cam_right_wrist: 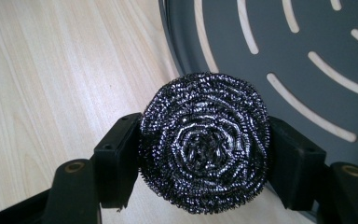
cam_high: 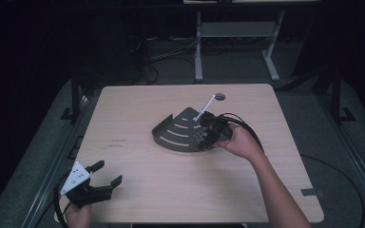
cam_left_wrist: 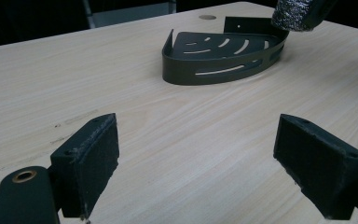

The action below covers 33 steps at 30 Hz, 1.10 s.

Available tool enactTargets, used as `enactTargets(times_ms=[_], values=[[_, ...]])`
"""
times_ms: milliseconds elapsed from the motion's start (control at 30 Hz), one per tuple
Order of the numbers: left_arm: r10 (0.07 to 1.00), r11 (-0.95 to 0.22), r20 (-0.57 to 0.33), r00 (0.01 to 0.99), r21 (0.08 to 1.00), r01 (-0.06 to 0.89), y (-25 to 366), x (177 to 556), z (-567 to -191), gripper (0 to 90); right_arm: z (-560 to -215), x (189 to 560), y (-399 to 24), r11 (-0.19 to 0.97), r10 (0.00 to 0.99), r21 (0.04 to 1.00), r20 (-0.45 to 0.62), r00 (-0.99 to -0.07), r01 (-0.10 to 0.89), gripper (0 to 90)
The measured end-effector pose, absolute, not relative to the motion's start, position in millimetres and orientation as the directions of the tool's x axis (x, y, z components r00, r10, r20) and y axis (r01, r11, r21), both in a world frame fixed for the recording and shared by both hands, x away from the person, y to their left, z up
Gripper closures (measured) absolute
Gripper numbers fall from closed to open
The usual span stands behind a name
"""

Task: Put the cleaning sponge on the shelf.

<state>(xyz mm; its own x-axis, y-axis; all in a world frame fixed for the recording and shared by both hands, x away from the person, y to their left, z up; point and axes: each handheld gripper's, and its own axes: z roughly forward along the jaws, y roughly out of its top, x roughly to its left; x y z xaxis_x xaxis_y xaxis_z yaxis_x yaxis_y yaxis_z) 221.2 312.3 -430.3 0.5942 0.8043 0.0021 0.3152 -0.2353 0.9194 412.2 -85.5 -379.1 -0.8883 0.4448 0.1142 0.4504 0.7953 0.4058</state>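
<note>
My right tongs (cam_right_wrist: pixel 204 161) are pinching a round steel-wool scourer (cam_right_wrist: pixel 204 142), one black pad pressed into each side of the coil, with its spiral face turned toward the camera that rides on them. In the high view the same right tongs (cam_high: pixel 212 133) sit over the right-hand end of the dark corner caddy (cam_high: pixel 180 132), which lies near the middle of the worktop (cam_high: pixel 138 190), a little toward the far edge. Looking along the tongs, the scourer hangs right at the caddy's curved rim: the slotted floor (cam_right_wrist: pixel 307 56) lies beyond and to one side of it, bare wood to the other. So the relation that matters is short. The caddy is directly ahead of the scourer and just beneath it, and I judge that a small carry inward over the rim would put it above the slots. A thin white stick (cam_high: pixel 204 108) rises from the tongs toward the far edge; I can't tell what it belongs to. My left tongs (cam_high: pixel 105 178) rest spread wide and hold nothing, near the worktop's near left corner, well apart from the caddy (cam_left_wrist: pixel 223 56). The right hand is plainly the nearer one.
</note>
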Motion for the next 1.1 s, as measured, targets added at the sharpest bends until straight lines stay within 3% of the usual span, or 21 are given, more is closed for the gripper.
enactTargets(times_ms=[500,1100], values=[[0.801,-0.240,0.006,0.598,0.919,0.312,312,221,-430,13.5,-368,433,-75,0.791,0.460,0.399,0.113,-0.881,0.464,32.8],[0.799,-0.237,0.002,0.601,0.920,0.313,311,221,-430,13.5,-392,460,-60,0.772,0.516,0.366,0.115,-0.849,0.519,32.6]])
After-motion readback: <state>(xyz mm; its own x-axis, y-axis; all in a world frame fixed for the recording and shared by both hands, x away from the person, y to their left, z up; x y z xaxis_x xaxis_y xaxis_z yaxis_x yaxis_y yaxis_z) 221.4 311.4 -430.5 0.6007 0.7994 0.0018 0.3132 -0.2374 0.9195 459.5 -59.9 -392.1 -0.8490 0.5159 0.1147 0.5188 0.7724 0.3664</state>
